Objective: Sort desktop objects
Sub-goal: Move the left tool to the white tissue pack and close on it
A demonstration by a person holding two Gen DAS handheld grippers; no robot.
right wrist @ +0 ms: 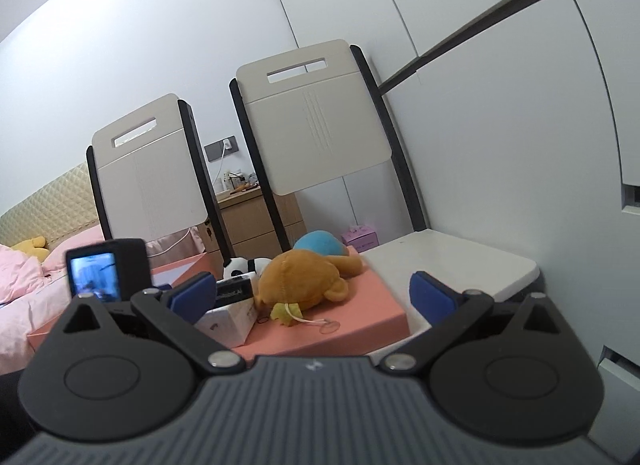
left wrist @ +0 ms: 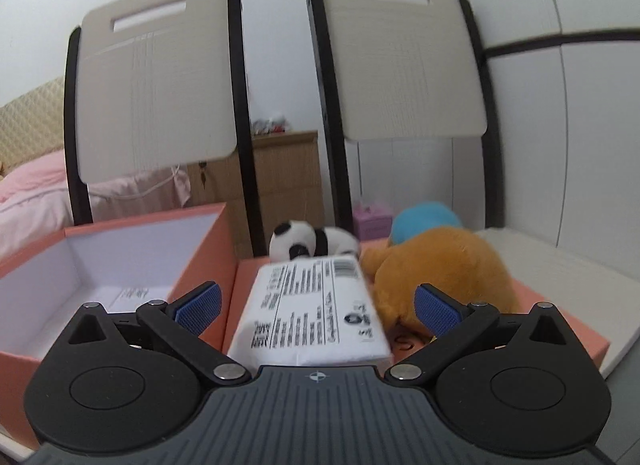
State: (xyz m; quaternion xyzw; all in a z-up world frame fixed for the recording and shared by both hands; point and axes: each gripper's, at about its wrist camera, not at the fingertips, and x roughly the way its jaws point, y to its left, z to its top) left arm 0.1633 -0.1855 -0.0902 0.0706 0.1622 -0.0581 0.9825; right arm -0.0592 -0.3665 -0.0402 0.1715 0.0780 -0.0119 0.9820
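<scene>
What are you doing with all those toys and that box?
Someone is tidying up with two hand-held grippers. The left gripper is open around a white packet lying on a pink lid, not squeezing it yet. Next to it are an orange plush and a little panda. The right gripper is open and holds nothing. The open pink box waits on the left.

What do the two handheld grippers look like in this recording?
Both match: the left gripper and right gripper have ribbed grey bodies, black round-hubbed linkage arms with silver pivot pins, and textured blue finger pads. A small crosshair mark sits on each body. No cables or sleeves show.
</scene>
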